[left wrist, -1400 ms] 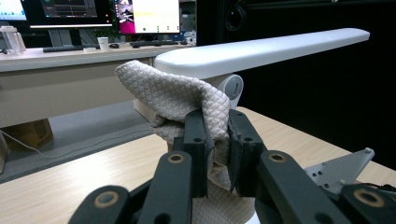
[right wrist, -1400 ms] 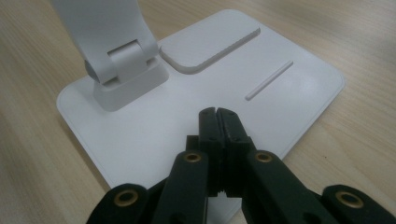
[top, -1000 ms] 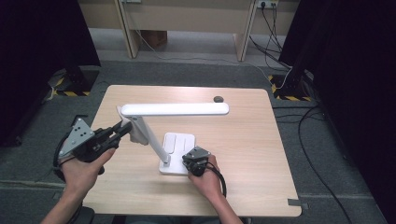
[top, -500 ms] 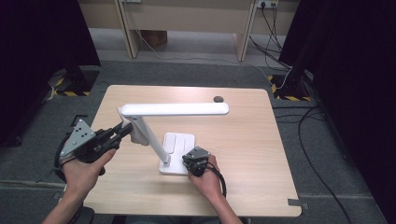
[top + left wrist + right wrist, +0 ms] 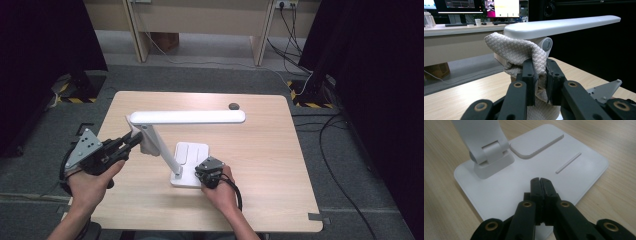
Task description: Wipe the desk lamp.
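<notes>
One wooden table (image 5: 260,165) carries everything, with dark floor on all four sides and bare wood across its right half. Near the middle, closer to the near edge, stands a white desk lamp (image 5: 187,117): its flat base (image 5: 499,192) lies on the wood, a slanted stem rises toward the left edge, and the long head runs level toward the right edge.

At the hinge end of the head, over the left part of the table, the left gripper (image 5: 540,72) pinches a beige quilted cloth (image 5: 516,51) between its jaws and holds it against the underside of the head and the joint. The right gripper (image 5: 541,181) has its jaws pressed together, tip down on the near part of the base, seemingly pinning the lamp in place. A small dark round thing (image 5: 233,106) sits near the far edge; what it is I cannot tell at this size.

To wipe well, I judge the cloth should stay bunched in the grip and travel along the head in long strokes while the right gripper keeps weight on the base, since a sideways push high up could tip it. Open room lies to the right, along the head; the left edge is close, so strokes should start there.
</notes>
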A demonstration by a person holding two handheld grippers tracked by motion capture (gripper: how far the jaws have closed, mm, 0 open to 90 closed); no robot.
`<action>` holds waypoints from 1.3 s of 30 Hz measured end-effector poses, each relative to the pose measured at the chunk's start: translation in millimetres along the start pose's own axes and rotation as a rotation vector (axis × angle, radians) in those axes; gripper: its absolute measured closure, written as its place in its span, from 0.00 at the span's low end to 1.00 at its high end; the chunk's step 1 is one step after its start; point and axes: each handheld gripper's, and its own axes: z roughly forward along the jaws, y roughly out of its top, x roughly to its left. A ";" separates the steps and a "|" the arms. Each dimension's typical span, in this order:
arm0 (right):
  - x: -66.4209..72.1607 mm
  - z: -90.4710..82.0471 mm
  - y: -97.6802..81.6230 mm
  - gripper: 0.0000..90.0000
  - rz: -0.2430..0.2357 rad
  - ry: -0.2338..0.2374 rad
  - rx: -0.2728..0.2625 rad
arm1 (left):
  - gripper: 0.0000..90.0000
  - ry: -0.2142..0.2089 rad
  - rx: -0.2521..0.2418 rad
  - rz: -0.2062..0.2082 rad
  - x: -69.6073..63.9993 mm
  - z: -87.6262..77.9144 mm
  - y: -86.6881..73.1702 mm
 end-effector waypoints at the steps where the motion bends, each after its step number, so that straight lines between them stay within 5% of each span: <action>1: 0.1 0.0 -0.1 1.00 0.002 0.002 0.000 | 0.88 0.000 -0.002 -0.002 -0.1 0.1 -0.5; 39: 0.1 0.0 0.7 1.00 -0.006 0.000 0.005 | 0.88 0.001 0.010 -0.012 -3.8 2.3 -13.0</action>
